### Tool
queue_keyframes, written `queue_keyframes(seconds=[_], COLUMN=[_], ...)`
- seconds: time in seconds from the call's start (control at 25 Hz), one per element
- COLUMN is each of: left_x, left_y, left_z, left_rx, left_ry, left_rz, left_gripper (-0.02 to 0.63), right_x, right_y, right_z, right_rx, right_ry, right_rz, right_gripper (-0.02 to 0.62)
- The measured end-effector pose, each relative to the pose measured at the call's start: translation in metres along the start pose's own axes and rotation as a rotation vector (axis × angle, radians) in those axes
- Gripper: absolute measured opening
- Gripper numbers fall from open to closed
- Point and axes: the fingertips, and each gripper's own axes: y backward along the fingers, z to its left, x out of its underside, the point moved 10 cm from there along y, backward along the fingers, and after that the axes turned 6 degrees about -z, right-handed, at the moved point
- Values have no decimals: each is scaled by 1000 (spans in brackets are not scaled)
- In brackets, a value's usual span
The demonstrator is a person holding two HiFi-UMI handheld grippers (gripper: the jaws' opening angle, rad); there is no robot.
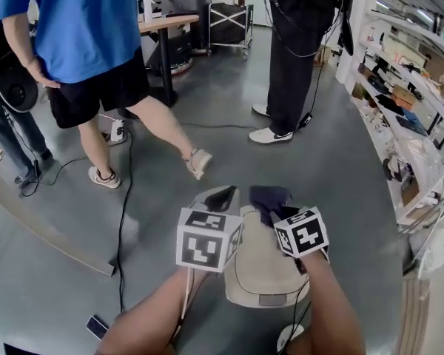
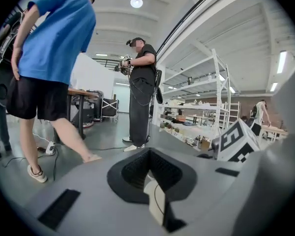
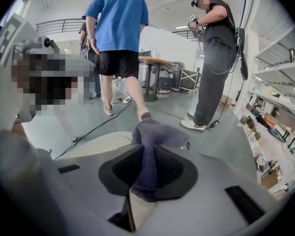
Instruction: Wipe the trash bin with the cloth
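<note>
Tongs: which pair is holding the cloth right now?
The right tongs, shut on the dark blue-grey cloth by the beige plastic trash bin; the left tongs hold nothing.

No text, label, brand or number can be read anywhere.

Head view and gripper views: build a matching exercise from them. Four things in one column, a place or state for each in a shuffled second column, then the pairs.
Things
1. cloth
2. trash bin
3. left gripper
4. person in the blue shirt

Places or states
A. on the floor, right below both grippers
B. shut, with nothing held
C. clamped in the right gripper
D. standing at the upper left of the head view

Pairs: 1-C, 2-A, 3-B, 4-D
</note>
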Motion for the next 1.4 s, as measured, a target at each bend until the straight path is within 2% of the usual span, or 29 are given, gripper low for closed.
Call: queue_keyframes(seconds=[0.16,0.32,0.44,0.8,1.12,1.4], left_x=[0,-2,-2,-1,5,3], left_y=[2,5,8,16,14,9], left_z=[1,1,6,13,5,-5], left_rx=[4,7,-1,-19,-7,-6], left_ry=[8,5,0,1,-21,-27], left_rz=[-1,-3,0,8,29,22], left_gripper=[0,0,0,0,0,0], right_x=[-2,-8,-12,-7,11,20], right_y=[-3,-6,-12,-13,-3,8], right_z=[2,5,12,1,-28,-42], right_rx=[16,-39,-46,17,63,104], right_ry=[-22,-101,-95,-89,-153,-155], right_rz=[-2,-27,-20,10,15,31], right_gripper=[55,51,51,49,49,49])
